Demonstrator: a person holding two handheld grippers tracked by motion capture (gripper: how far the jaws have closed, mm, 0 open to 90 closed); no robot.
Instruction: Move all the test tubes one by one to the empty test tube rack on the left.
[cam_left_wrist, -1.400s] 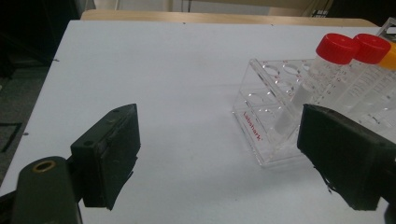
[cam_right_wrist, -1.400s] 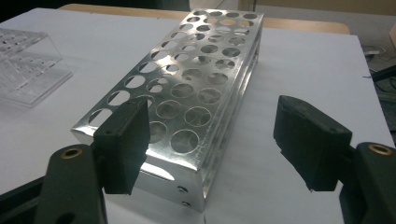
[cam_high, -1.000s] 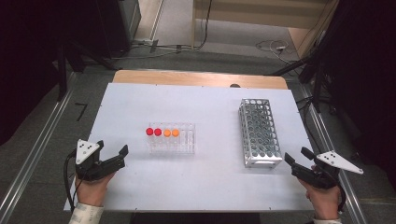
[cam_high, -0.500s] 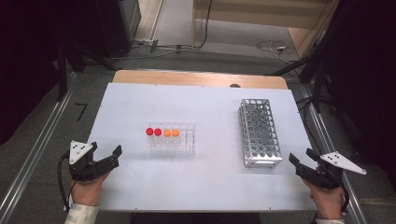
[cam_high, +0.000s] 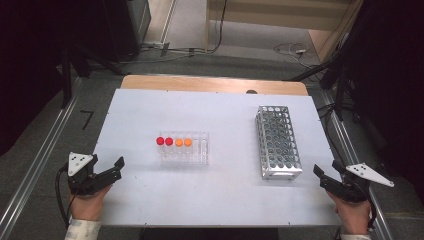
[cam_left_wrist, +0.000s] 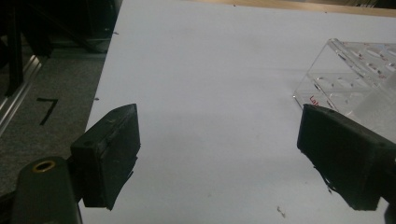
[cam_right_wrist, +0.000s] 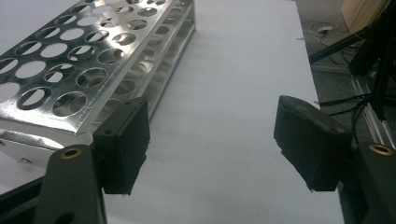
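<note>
We read a black "7" (cam_high: 87, 119) marked on the grey floor at nine o'clock of the table; red lettering (cam_left_wrist: 314, 101) on the clear tube rack (cam_left_wrist: 348, 79) stayed illegible.

clear rack (cam_high: 183, 149) and metal rack (cam_high: 277, 141), seemingly well apart

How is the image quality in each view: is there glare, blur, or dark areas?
High view: the white table is evenly lit, its surroundings dark. Left gripper view: the clear rack is soft and slightly blurred, with a dim floor beside the table. Right gripper view: the metal rack shows bright glare; the near fingers look dark and soft.
</note>
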